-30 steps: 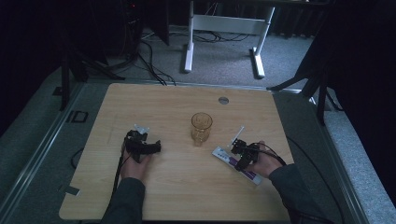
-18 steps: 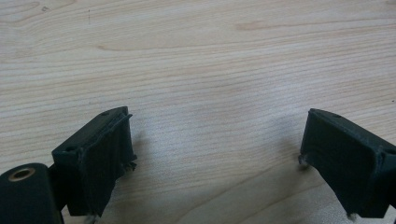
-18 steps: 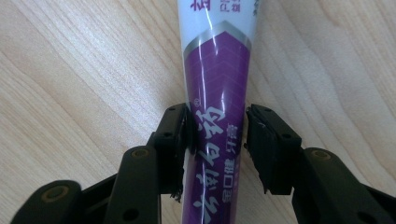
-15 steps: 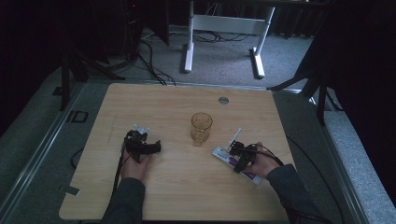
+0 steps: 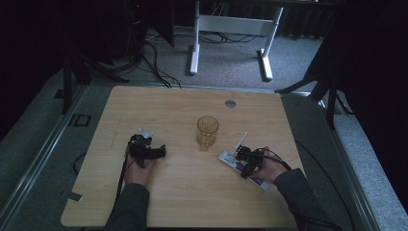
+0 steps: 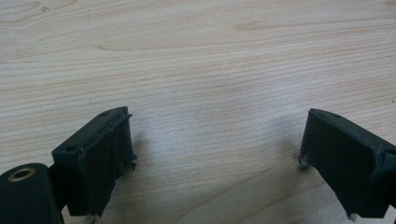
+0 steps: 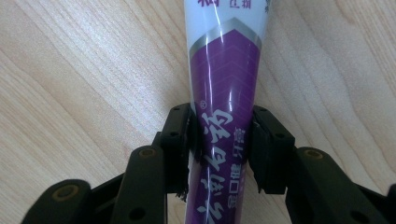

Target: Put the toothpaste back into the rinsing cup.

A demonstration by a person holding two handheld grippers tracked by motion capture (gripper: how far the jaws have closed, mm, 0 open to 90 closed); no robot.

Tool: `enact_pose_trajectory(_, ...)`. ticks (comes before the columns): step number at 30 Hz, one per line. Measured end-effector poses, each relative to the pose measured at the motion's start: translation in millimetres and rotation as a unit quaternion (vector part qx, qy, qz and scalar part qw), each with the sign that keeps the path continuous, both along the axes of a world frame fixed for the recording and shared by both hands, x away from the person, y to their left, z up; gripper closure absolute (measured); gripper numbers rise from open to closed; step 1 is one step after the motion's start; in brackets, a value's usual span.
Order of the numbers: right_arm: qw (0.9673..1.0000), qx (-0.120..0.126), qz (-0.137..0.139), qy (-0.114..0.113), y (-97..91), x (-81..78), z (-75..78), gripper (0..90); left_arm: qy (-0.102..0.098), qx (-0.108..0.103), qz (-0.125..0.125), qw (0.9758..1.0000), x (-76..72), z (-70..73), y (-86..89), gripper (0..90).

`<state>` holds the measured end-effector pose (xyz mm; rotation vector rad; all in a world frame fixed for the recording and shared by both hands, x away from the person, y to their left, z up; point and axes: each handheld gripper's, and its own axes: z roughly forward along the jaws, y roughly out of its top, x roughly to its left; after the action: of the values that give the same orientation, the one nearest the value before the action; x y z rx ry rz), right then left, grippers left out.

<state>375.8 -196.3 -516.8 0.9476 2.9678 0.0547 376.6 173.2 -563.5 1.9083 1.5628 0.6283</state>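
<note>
Pale wood-grain desk [image 5: 192, 202] stands on grey carpet in a dim room, an amber glass [image 5: 207, 132] near its middle. Print on the purple-and-white tube [image 7: 224, 88] is cut off. The right gripper [image 7: 223, 140] clamps the tube lying flat; the left gripper [image 6: 215, 154] rests wide open on bare wood.
</note>
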Motion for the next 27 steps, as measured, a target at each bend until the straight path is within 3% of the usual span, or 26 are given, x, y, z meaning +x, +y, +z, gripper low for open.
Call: enact_pose_trajectory(27, 0.9999, 0.002, 0.01, -0.005, 0.1, -4.8, 6.1, 71.5, 0.0, 0.0, 0.0, 1.0, 0.0, 0.0, 0.0, 9.0)
